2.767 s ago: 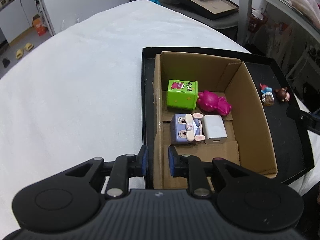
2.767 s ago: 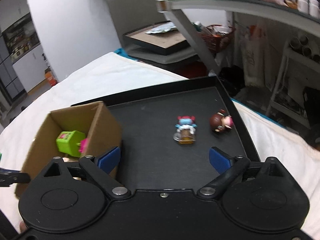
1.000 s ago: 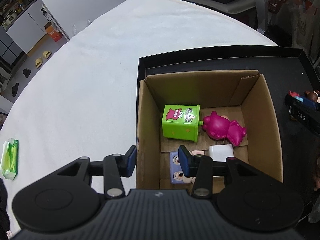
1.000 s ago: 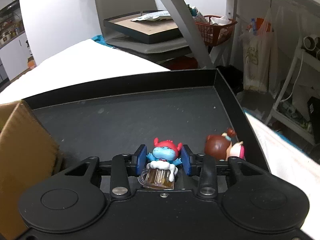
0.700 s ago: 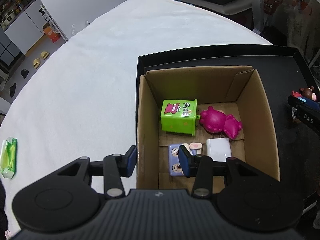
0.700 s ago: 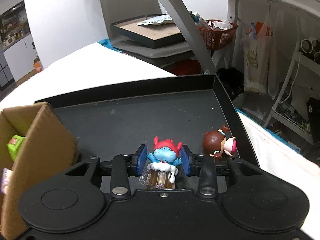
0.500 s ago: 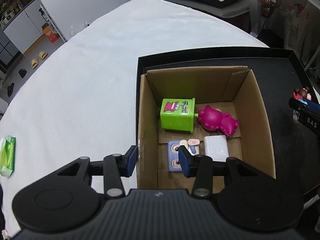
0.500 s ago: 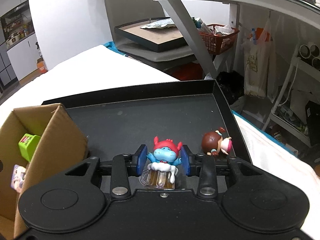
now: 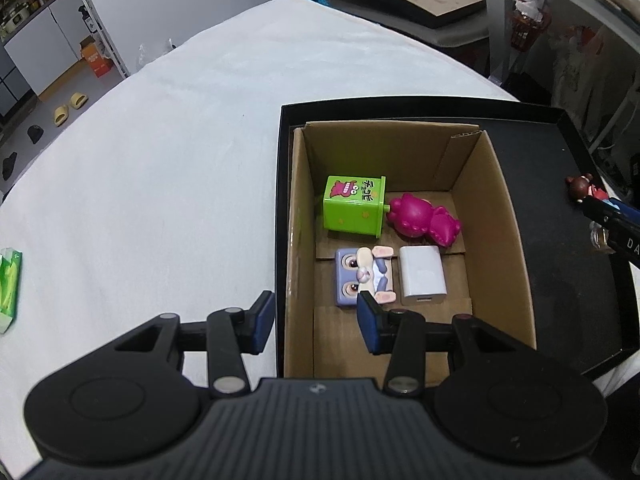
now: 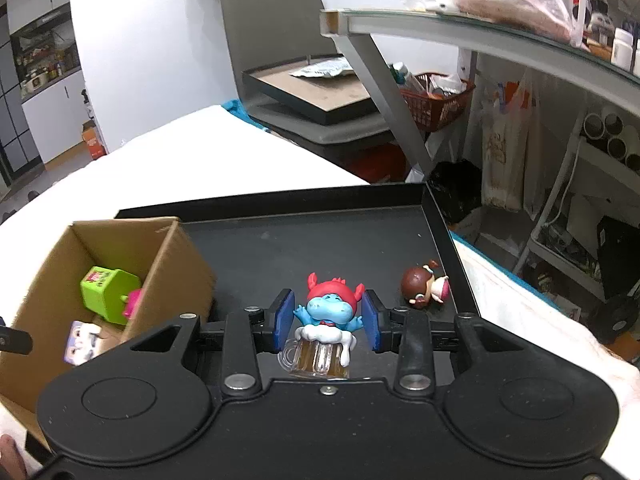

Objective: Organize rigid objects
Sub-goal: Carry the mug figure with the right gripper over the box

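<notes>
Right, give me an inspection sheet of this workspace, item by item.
Surface: white-covered table bearing a shallow black tray.
Job's things: open cardboard box holds green cube, magenta figure, purple block toy, white adapter; brown-haired doll lies on tray.
Clutter: green packet on the table.
Grippers: left gripper open, astride the box wall; right gripper shut on blue red-capped figurine on a beer mug.
Cables: nothing seen.
Surroundings: shelving, red basket.
</notes>
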